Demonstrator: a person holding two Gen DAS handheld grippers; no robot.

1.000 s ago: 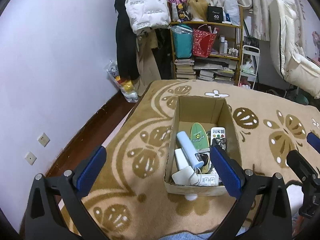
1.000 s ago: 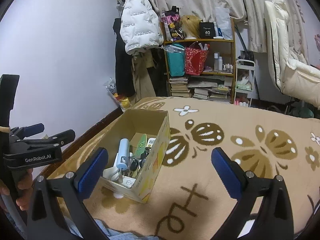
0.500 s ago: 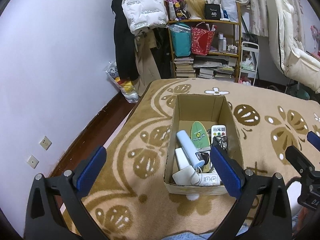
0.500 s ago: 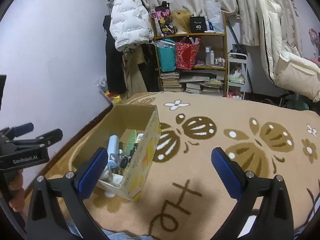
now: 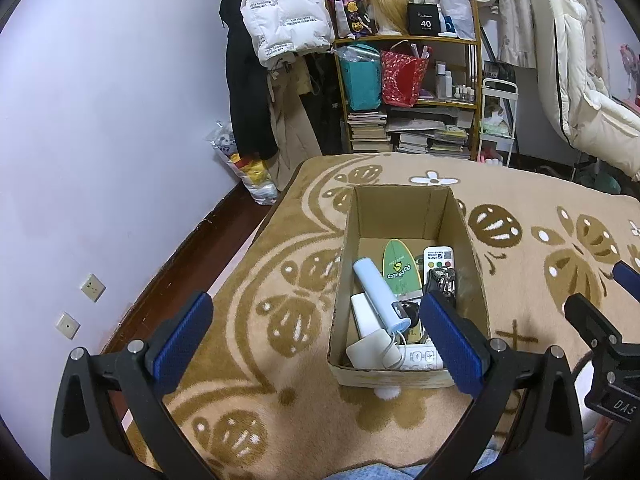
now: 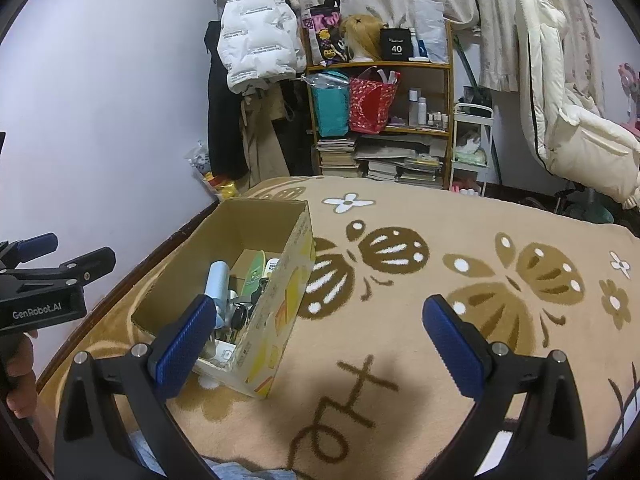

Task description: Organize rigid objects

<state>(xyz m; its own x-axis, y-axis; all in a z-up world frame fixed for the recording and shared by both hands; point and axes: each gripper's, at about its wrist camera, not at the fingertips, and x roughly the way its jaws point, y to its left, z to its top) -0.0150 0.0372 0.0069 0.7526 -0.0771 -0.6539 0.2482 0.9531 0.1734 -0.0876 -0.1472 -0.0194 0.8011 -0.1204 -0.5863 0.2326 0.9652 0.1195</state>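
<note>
An open cardboard box [image 5: 400, 210] rests on a tan patterned blanket [image 6: 420, 312]. Inside lie a light blue cylinder [image 5: 376, 292], a green mini skateboard [image 5: 400, 268], a white remote [image 5: 440, 258], keys [image 5: 442, 280], a white charger [image 5: 372, 354] and a power strip [image 5: 420, 358]. My left gripper [image 5: 316, 340] hangs open above the box's near left corner, holding nothing. Also open and holding nothing, my right gripper [image 6: 318, 344] is over the blanket to the right of the box [image 6: 288, 312]. The cylinder [image 6: 218, 280] and skateboard [image 6: 254, 272] show there too.
A lilac wall and a strip of dark wooden floor [image 5: 180, 276] run along the left. Beyond the blanket stand a cluttered shelf [image 5: 408, 92] with books, hanging coats [image 5: 280, 20] and a white padded chair [image 5: 580, 92]. A hand [image 6: 20, 368] holds the left gripper's handle.
Both views have drifted slightly, with the box sliding a little left in the right wrist view. Both grippers stay open and nothing in the box has moved.
</note>
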